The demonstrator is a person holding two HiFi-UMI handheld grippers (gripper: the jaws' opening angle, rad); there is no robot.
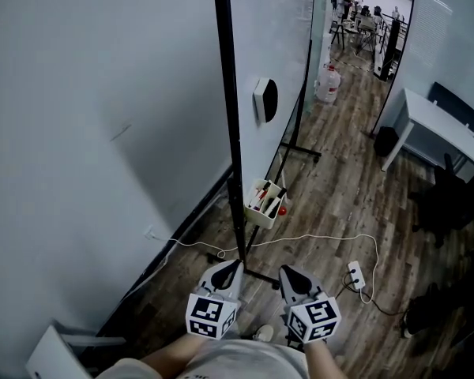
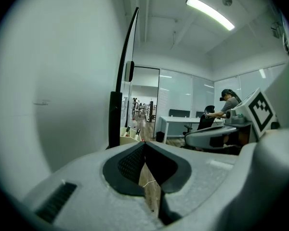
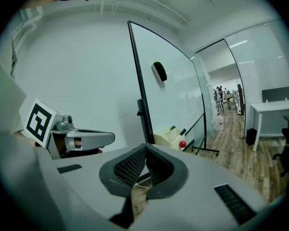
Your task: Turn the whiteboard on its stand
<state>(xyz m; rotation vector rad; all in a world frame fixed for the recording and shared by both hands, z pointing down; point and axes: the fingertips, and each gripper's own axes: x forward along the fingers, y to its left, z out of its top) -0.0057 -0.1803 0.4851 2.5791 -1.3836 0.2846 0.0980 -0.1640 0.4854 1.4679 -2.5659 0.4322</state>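
Observation:
The whiteboard (image 1: 272, 46) stands edge-on to me in its black frame (image 1: 230, 117), on a floor stand (image 1: 260, 275). A black eraser (image 1: 265, 99) clings to its face, and a cream tray (image 1: 266, 202) with markers hangs low on the post. My left gripper (image 1: 235, 264) and right gripper (image 1: 286, 271) hover side by side just short of the post's foot, both shut and holding nothing. In the right gripper view the board (image 3: 171, 95), eraser (image 3: 159, 71) and tray (image 3: 169, 137) lie ahead of the right gripper (image 3: 146, 147). The left gripper (image 2: 144, 144) faces the frame's post (image 2: 114, 121).
A pale wall (image 1: 79, 133) runs close along the left. A white cable (image 1: 316, 239) and a power strip (image 1: 355, 275) lie on the wood floor. A water jug (image 1: 328, 84), a white desk (image 1: 442, 125) and a black chair (image 1: 446, 204) stand farther right. A person (image 2: 229, 102) sits at the desk.

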